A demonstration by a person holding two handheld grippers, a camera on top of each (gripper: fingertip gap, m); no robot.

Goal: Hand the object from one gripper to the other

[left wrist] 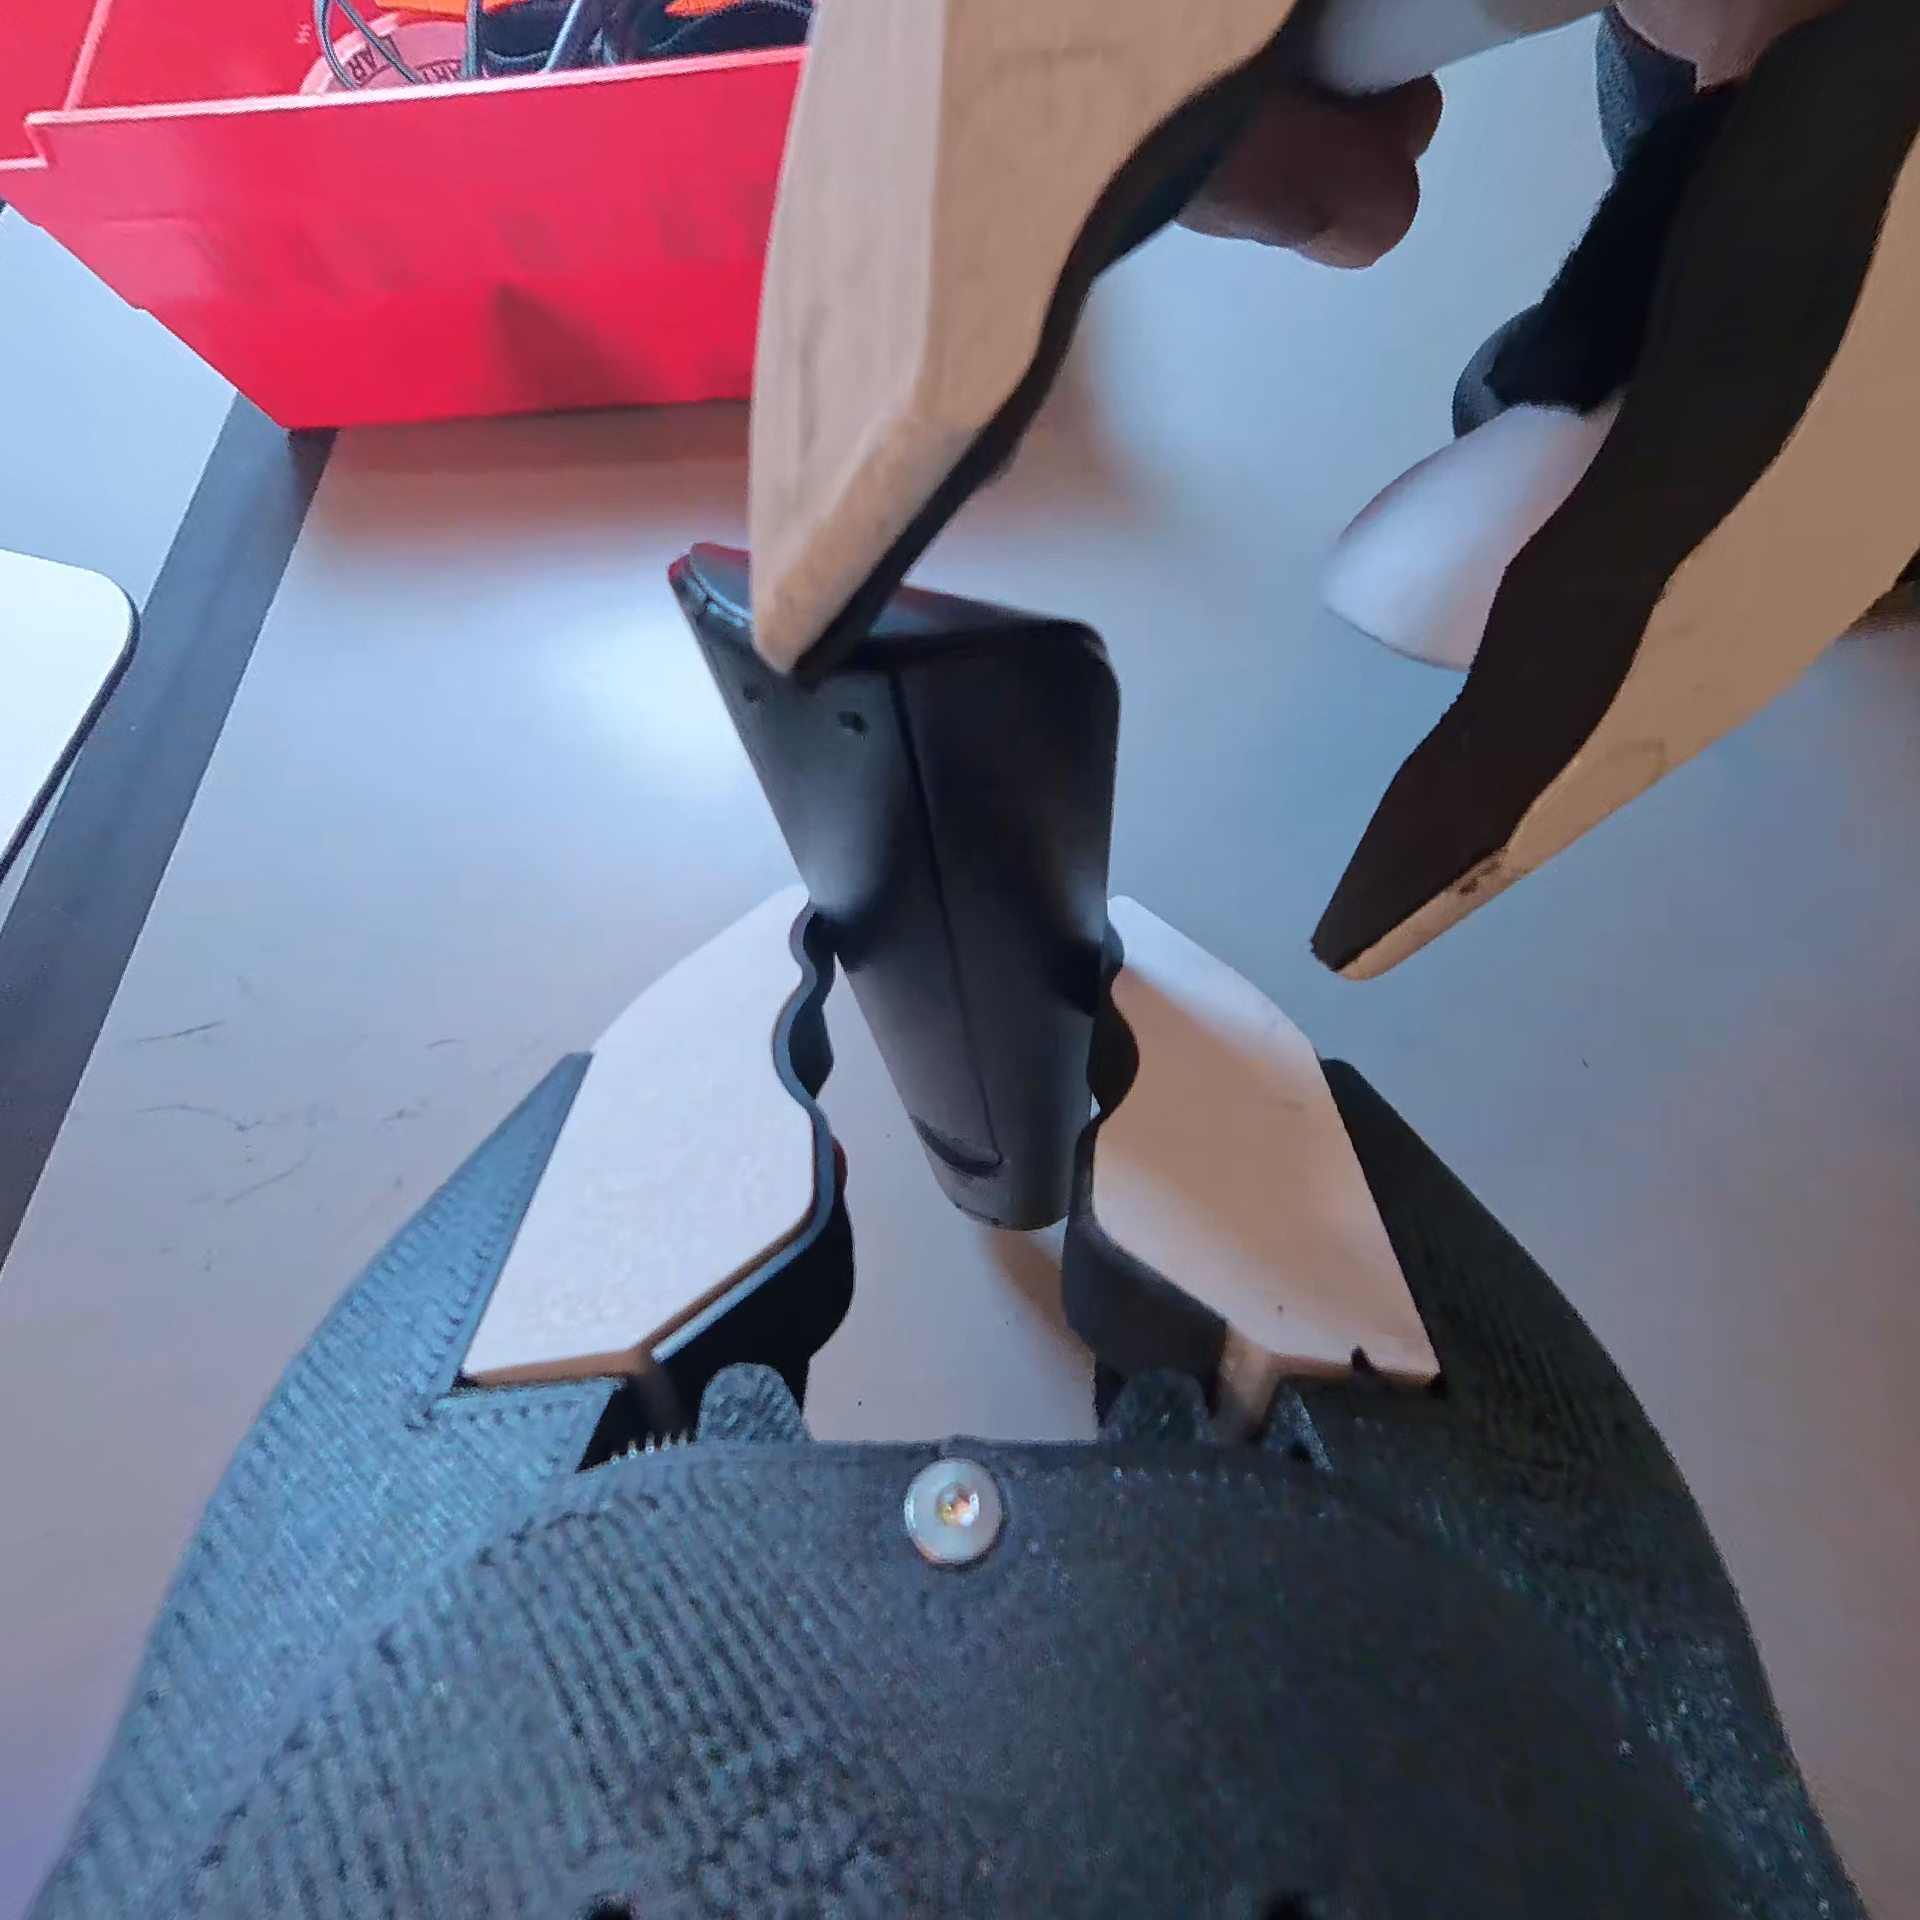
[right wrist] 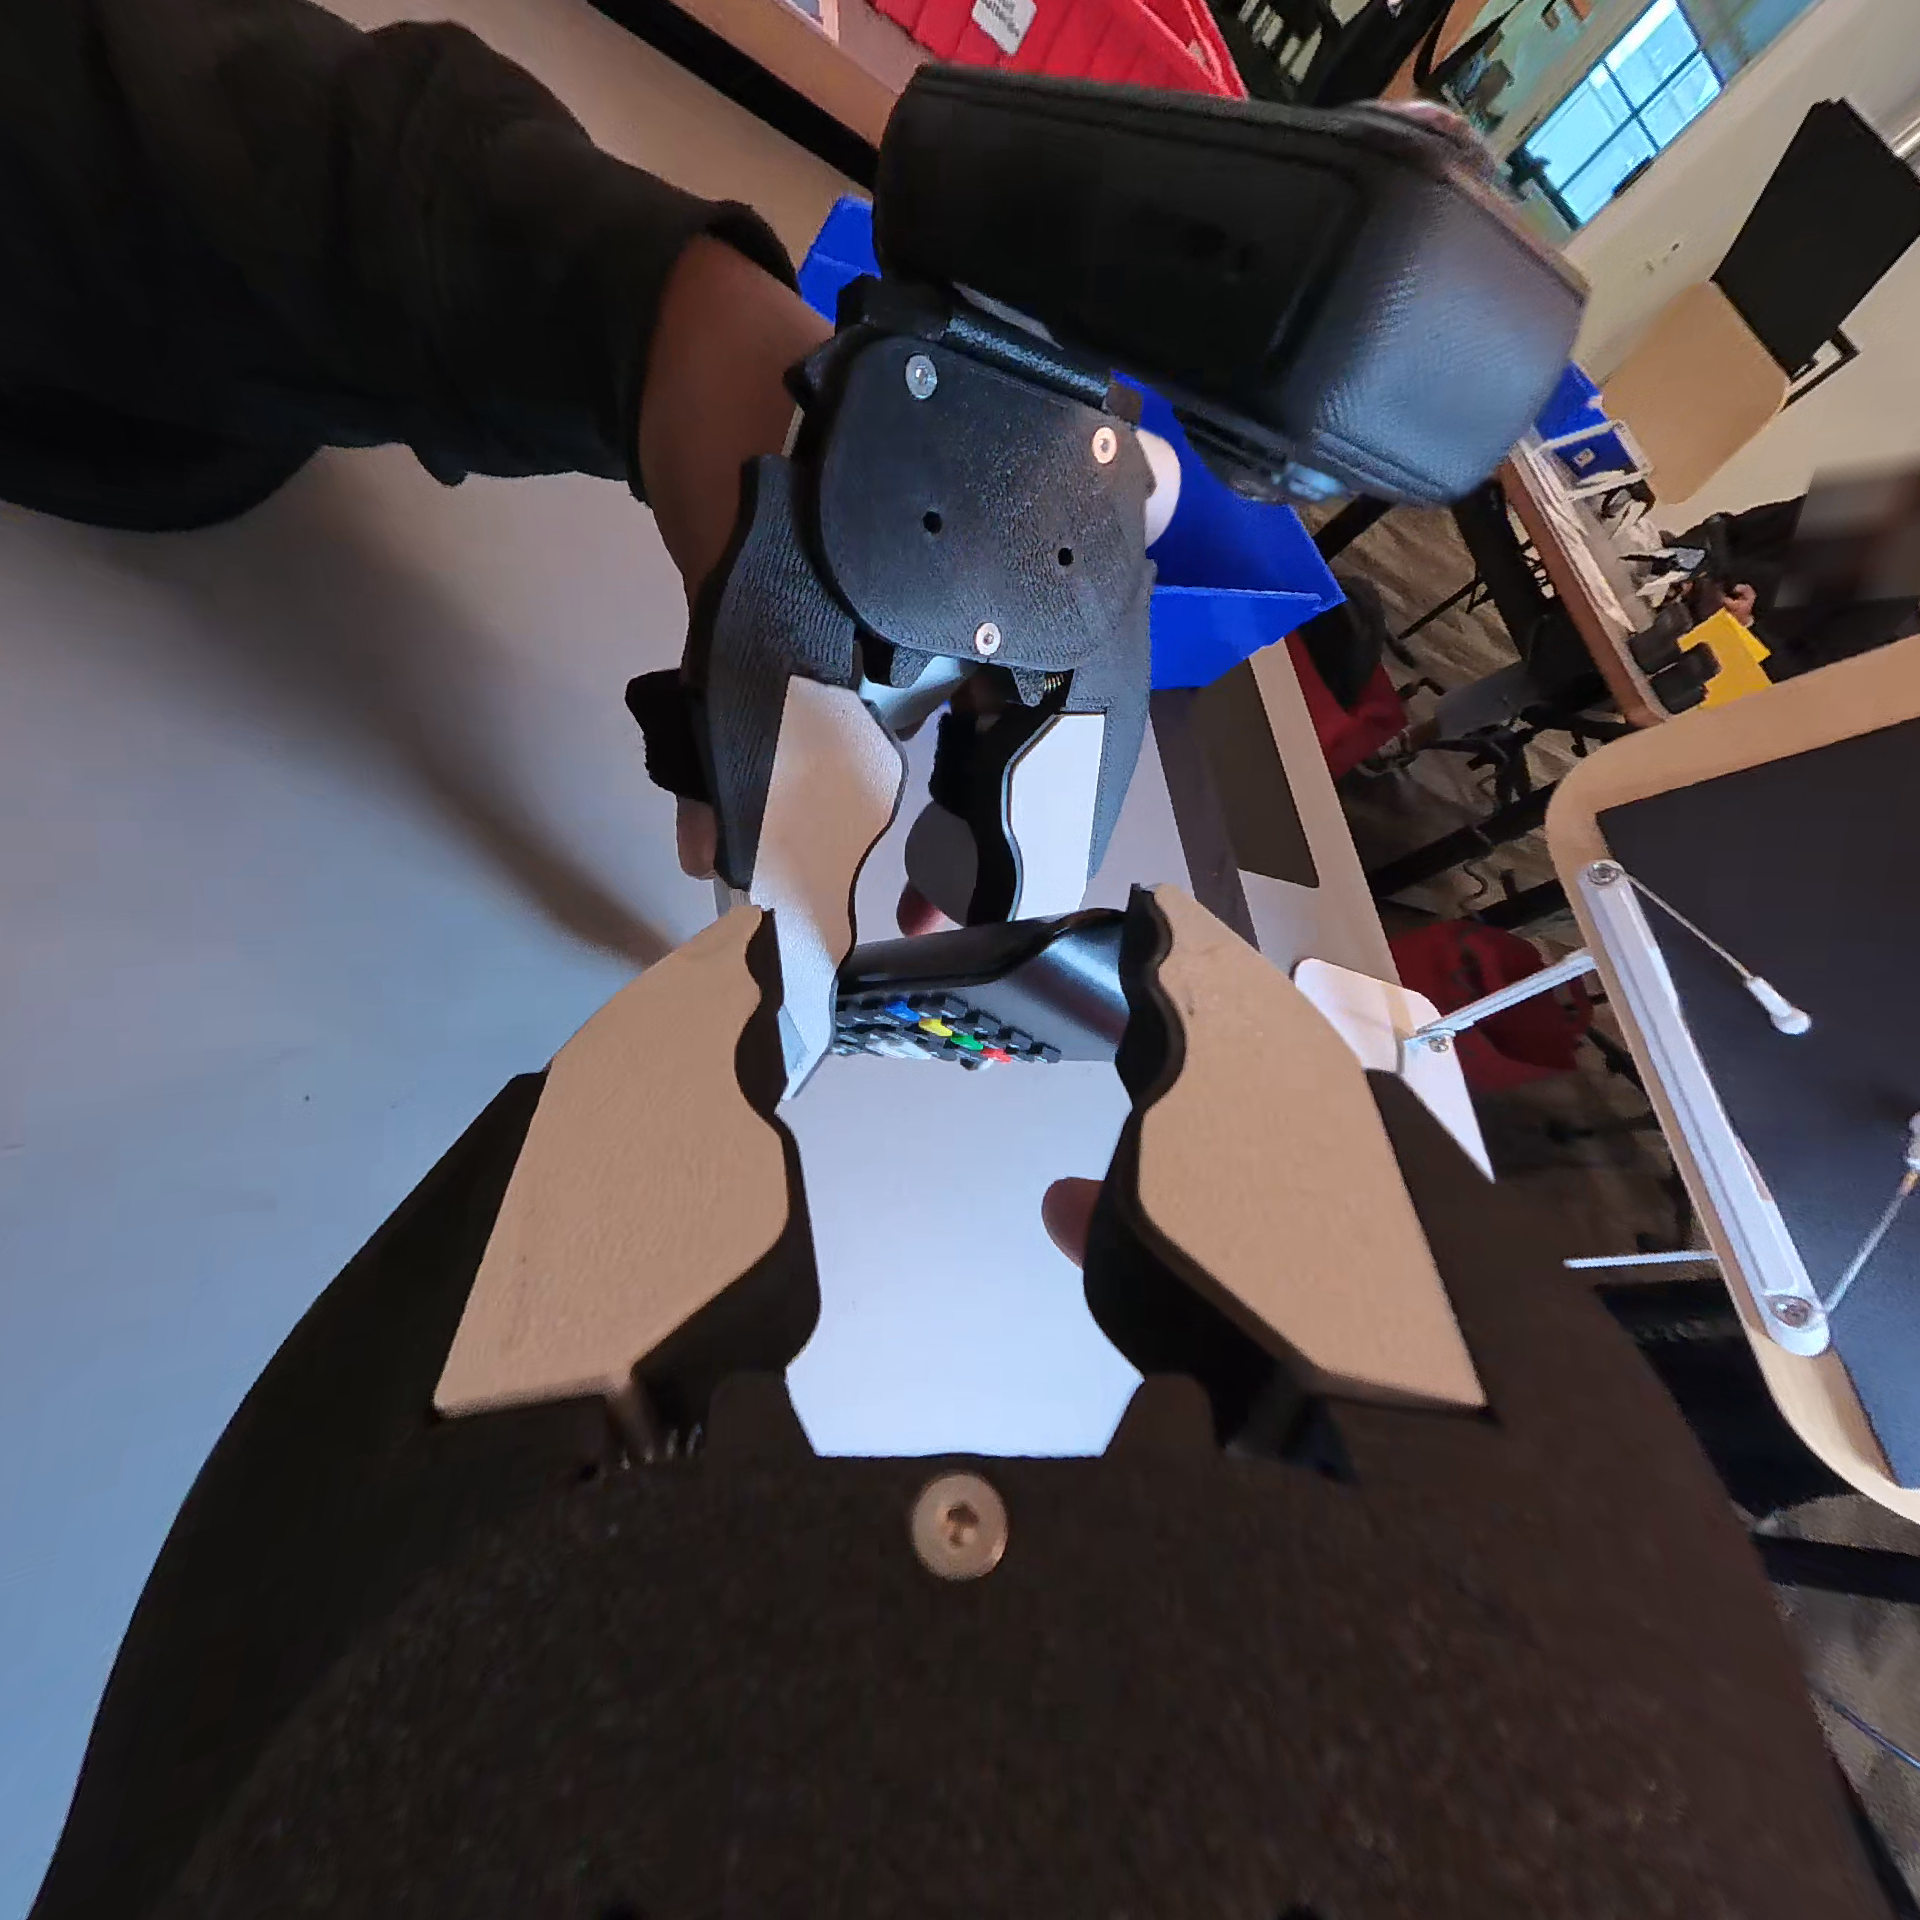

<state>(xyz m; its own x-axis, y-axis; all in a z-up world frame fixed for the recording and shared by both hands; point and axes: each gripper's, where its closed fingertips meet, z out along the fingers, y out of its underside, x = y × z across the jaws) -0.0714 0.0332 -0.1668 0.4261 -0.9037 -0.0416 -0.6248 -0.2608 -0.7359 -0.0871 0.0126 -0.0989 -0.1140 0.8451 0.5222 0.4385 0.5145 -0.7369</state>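
**Pale tabletop, remote held between two grippers**

Pale tabletop fills the left wrist view, with a dark gap along its left edge and the rounded corner of another pale surface beyond that. At the far side stands a red bin; over its rim show dark cables and something orange and round, too cut off to name. In the right wrist view a blue bin sits behind the left gripper, its contents hidden. Farther off are other desks, a window, and a dark board with a metal bracket at the right.

The remote is black and held clear of the tabletop. The left gripper has its jaws narrowed onto the remote's lower body, the wavy pads pressing both long sides, so the remote stands up and leans away to the left. Its button face, with small coloured keys, shows only in the right wrist view.

The right gripper comes in from above with jaws wide. In the left wrist view one fingertip touches the remote's top end; the other hangs well apart to the right. In the right wrist view the remote's end lies between the two tips, and whether the pads press it cannot be told. A gloved hand holds this gripper. A dark sleeve and hand carry the left gripper, whose phone-like camera block blocks part of the room behind.
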